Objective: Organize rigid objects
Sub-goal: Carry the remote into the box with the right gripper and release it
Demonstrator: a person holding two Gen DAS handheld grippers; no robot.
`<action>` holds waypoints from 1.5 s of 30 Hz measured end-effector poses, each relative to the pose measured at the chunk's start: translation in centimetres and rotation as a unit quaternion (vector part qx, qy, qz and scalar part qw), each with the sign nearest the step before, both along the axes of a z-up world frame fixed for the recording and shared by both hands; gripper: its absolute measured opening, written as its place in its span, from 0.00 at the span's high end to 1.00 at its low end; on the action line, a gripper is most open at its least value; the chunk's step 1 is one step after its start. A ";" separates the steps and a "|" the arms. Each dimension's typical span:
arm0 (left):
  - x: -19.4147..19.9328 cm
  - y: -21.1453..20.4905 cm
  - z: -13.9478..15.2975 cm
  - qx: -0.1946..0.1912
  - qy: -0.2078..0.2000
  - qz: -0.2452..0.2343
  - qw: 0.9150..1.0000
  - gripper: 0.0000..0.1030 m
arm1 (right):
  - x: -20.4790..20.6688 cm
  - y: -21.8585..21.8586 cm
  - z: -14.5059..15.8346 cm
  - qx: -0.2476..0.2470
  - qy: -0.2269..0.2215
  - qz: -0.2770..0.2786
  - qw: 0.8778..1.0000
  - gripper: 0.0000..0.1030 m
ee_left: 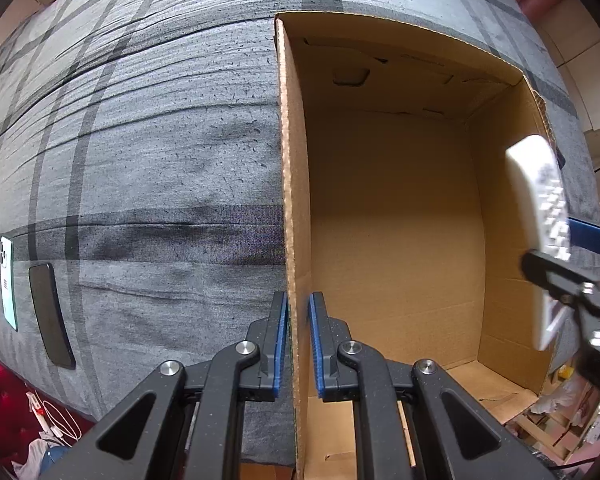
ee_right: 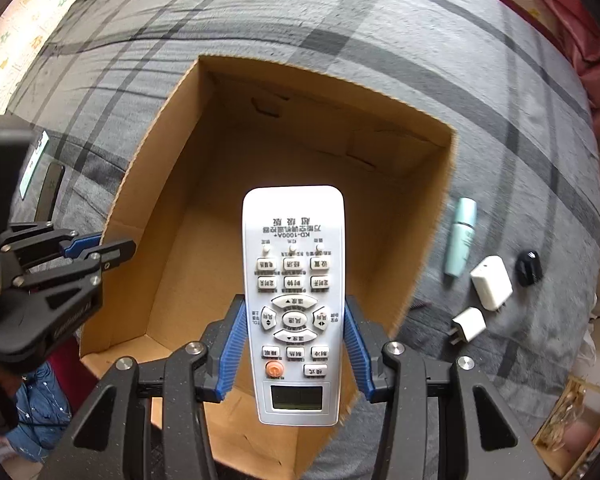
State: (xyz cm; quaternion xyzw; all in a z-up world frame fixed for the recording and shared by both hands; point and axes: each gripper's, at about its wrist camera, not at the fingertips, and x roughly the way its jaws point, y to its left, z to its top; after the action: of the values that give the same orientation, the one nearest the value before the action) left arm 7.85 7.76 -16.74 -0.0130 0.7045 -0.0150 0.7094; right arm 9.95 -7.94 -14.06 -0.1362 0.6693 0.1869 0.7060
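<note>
1. The right gripper (ee_right: 294,344) grips a white air-conditioner remote (ee_right: 294,292) by its long edges, its blue pads (ee_right: 234,344) pressed to either side, buttons facing the camera.
2. The remote hangs over the open cardboard box (ee_right: 428,216), above the box floor and not yet resting on it.
3. The left gripper (ee_left: 298,344) is nearly shut, pinching the box's left wall (ee_left: 296,200) between its pads, one pad outside and one inside; this looks like bracing the box.
4. The box interior shows bare cardboard in both views, so I judge nothing is packed yet and the remote is the first item.
5. On the grey plaid bedspread (ee_right: 380,20) right of the box lie a pale teal tube (ee_right: 462,236), two white plug chargers (ee_right: 491,282) and a small black object (ee_right: 529,267).
6. Left of the box lie a phone (ee_left: 51,314) face up and another (ee_left: 8,280) showing its pale back.
7. Those six pieces remain to be gathered; the task seems barely begun.
</note>
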 end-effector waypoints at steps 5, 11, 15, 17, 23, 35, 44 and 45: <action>0.1 0.0 0.0 0.001 0.002 0.005 1.000 0.89 | 1.1 1.2 -2.3 -0.002 0.015 0.002 1.000 0.52; 0.2 0.0 -0.1 0.003 0.006 0.009 1.000 0.89 | 2.1 2.6 -4.9 -0.009 0.027 0.011 1.000 0.52; 0.1 -0.2 0.0 0.007 0.003 0.009 1.000 0.89 | 2.5 3.4 -6.4 -0.013 0.032 0.016 0.999 0.51; 0.0 -0.2 0.0 0.009 0.000 0.008 1.000 0.89 | 2.6 3.6 -7.2 -0.015 0.035 0.015 0.999 0.51; -0.3 -0.3 0.1 0.012 -0.009 0.006 1.000 0.89 | 2.7 4.2 -8.9 -0.026 0.044 0.014 0.999 0.51; -0.7 -0.2 -0.1 0.014 -0.030 0.000 0.999 0.89 | 2.4 3.9 -7.1 -0.009 0.020 0.006 1.000 0.47; -1.1 -0.5 0.0 0.021 -0.047 -0.010 0.999 0.89 | 1.4 2.6 -2.1 0.002 -0.039 -0.007 0.999 0.17; -1.1 -0.5 0.0 0.021 -0.047 -0.010 0.999 0.89 | 1.0 2.2 -1.7 0.004 -0.045 -0.009 0.999 0.17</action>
State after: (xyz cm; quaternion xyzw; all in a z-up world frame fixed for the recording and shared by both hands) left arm 6.79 7.27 -16.72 0.0097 0.6705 -0.0078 0.7418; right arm 10.97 -5.75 -15.79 -0.1355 0.6376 0.1774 0.7373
